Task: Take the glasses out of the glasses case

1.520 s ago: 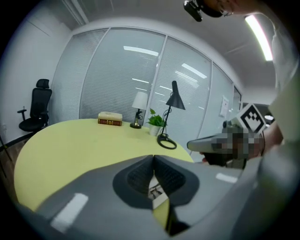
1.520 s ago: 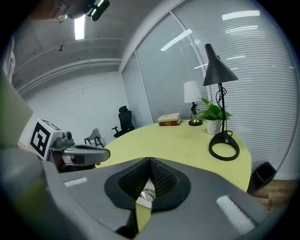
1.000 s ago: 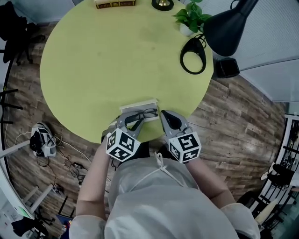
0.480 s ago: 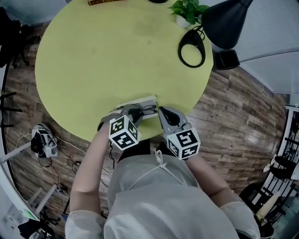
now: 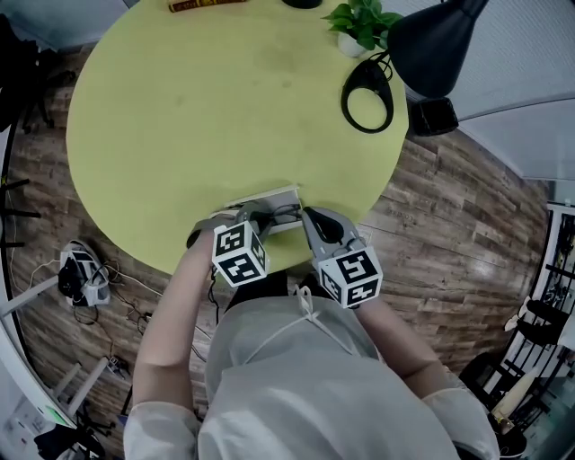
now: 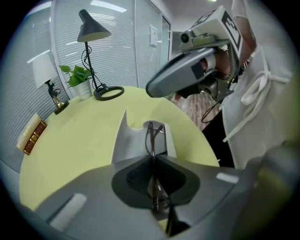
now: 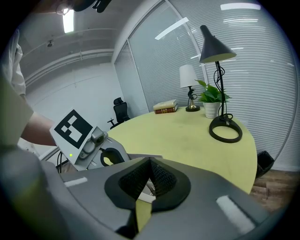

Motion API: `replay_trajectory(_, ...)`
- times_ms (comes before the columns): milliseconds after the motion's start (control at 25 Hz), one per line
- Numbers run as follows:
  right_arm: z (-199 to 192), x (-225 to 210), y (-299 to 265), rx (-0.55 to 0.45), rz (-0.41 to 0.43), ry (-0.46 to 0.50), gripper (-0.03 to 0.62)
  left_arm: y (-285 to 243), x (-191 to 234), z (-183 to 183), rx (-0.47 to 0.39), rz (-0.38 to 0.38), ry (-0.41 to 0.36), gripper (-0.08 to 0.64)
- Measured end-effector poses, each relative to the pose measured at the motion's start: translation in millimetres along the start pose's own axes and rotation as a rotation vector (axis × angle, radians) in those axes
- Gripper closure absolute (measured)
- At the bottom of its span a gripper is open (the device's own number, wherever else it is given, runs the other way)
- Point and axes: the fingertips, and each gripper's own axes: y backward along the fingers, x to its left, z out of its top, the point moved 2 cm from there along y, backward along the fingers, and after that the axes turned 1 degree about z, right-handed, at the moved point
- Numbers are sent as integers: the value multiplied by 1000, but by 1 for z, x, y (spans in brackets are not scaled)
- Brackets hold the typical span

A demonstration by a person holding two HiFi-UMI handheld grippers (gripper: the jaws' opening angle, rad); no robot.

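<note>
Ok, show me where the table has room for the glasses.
Free: on the table, the wide middle and left, between glasses case and books. Crowded: the near edge, with case, left gripper and right gripper; the far right, by lamp base and plant.

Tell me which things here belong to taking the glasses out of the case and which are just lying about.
Job in hand: glasses, pinched in the left claw; glasses case.

Lying about: black desk lamp, potted plant, books, small table lamp.

Round yellow-green table (image 5: pixel 225 108), wood floor (image 5: pixel 449 234), window blinds (image 7: pixel 262 70)
</note>
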Motion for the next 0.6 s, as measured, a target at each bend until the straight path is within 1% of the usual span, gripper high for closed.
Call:
replay_trajectory(80,1,0,0,-1,-3,3,592,0,-1,1,-7,1,-18,540)
replay_trajectory(240,4,2,1,-2,-6,13,592,6,2,3,-33,37,-30,541)
replay_trajectory(440,10,7,4,-7,-11,26,592,23,8,7,-81,88,5,541)
replay_trajectory(600,18,11,5,-19,-13,38,592,41,19,10,-132,141,51,541)
